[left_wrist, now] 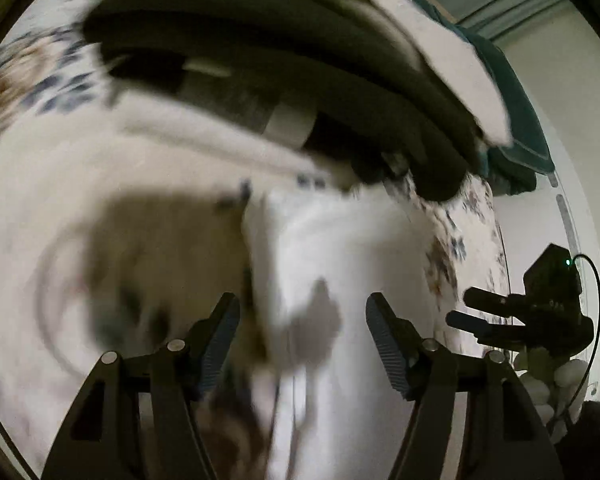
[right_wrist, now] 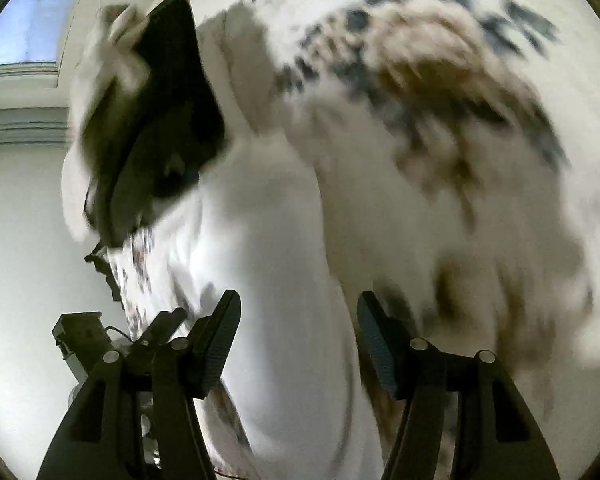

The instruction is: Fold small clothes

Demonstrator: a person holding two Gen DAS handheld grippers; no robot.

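White garment lying on the flowered bedsheet, both grippers empty above it.

The white garment (left_wrist: 340, 248) is spread on the bedsheet (left_wrist: 32, 80), under the left gripper (left_wrist: 302, 312) and right gripper (right_wrist: 298, 312). Both sets of fingers stand apart, gripping nothing. A dark folded pile (left_wrist: 260, 80) lies beyond.

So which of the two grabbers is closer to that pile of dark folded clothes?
Left, probably. The pile lies straight ahead of the left fingers; from the right fingers it sits ahead but off to their left.
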